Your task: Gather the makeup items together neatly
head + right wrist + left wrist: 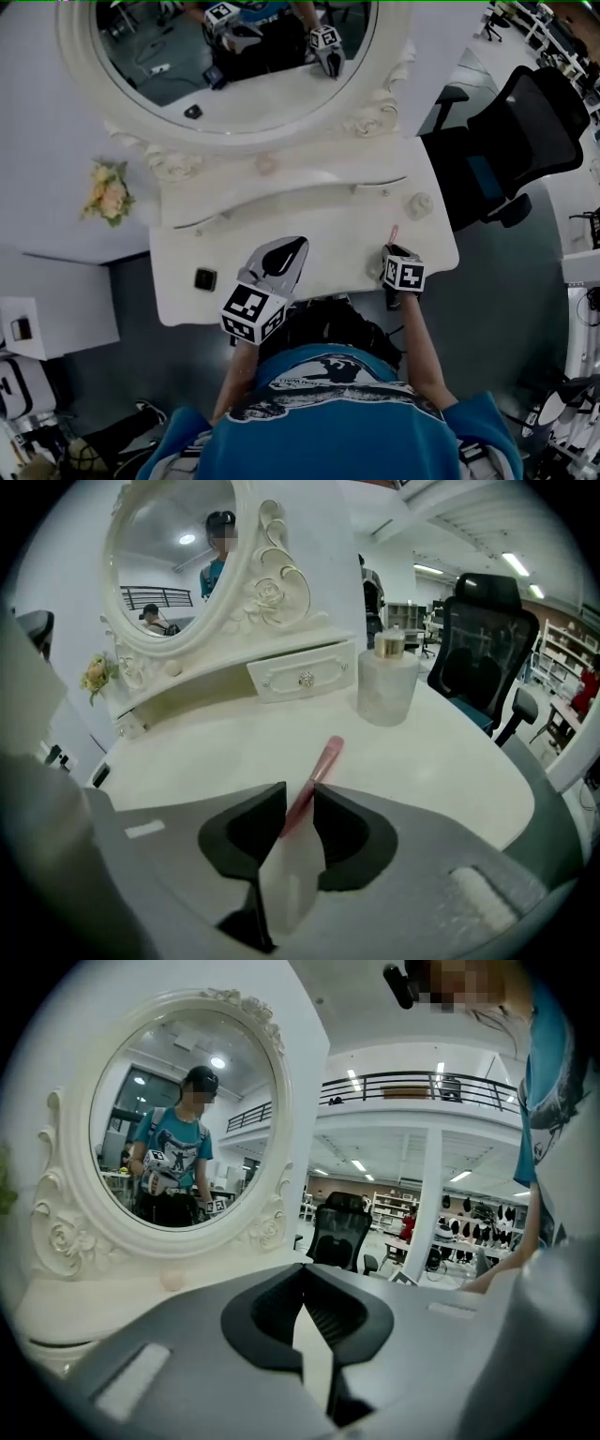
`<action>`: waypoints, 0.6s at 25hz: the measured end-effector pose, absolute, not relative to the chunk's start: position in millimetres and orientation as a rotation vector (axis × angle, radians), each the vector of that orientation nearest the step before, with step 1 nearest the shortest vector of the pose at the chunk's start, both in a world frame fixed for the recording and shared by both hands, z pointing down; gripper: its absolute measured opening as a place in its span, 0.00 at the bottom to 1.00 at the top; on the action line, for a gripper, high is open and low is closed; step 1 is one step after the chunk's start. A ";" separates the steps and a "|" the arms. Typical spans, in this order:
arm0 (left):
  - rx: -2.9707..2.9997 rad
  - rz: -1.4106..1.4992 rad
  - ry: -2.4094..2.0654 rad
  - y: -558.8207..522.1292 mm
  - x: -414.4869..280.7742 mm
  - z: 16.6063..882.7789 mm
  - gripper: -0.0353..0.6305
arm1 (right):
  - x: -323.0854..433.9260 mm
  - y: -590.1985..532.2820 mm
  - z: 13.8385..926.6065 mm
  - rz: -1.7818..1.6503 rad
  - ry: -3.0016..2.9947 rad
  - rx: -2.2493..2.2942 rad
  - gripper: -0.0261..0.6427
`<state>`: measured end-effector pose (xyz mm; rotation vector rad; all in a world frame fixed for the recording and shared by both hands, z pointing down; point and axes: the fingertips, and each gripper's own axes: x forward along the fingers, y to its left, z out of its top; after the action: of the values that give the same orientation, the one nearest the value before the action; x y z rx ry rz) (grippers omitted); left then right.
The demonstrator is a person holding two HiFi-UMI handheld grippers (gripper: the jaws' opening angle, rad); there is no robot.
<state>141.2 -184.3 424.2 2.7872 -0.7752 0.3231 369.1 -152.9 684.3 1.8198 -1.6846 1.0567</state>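
On the white vanity table (pixel 319 234) a slim pink makeup stick (pixel 323 759) lies flat, its near end between the parted jaws of my right gripper (pixel 300 794); the pads do not press on it. In the head view the pink stick (pixel 393 233) pokes out just beyond the right gripper (pixel 392 251). A frosted bottle (pixel 386 688) with a gold cap stands upright behind it, toward the back right of the table (pixel 419 203). A small black compact (pixel 205 278) sits near the front left edge. My left gripper (pixel 298 246) hovers over the table's front middle, shut and empty (pixel 302 1267).
An ornate oval mirror (pixel 141 122) rises at the back of the table, above a small drawer (pixel 305 677). A black office chair (pixel 525 131) stands to the right of the table. A posy of flowers (pixel 108 192) lies off to the left.
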 end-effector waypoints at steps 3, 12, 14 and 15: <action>2.755 0.305 -0.870 -188.0 137.6 419.0 0.07 | 375.1 -151.8 688.3 1.041 -1.670 1.820 0.12; 2.666 0.304 -1.066 -175.4 137.6 422.7 0.07 | 375.8 -151.8 688.1 1.073 -1.726 1.770 0.10; 2.640 0.309 -1.111 -170.2 136.6 424.7 0.07 | 375.1 -153.3 687.1 1.100 -1.734 1.758 0.10; 2.625 0.311 -1.135 -167.3 135.7 426.1 0.07 | 373.9 -154.1 685.7 1.099 -1.745 1.748 0.10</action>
<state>135.7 -167.3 426.1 2.6254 -1.1352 0.3114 373.9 -154.1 685.7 1.7483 -1.7454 1.0990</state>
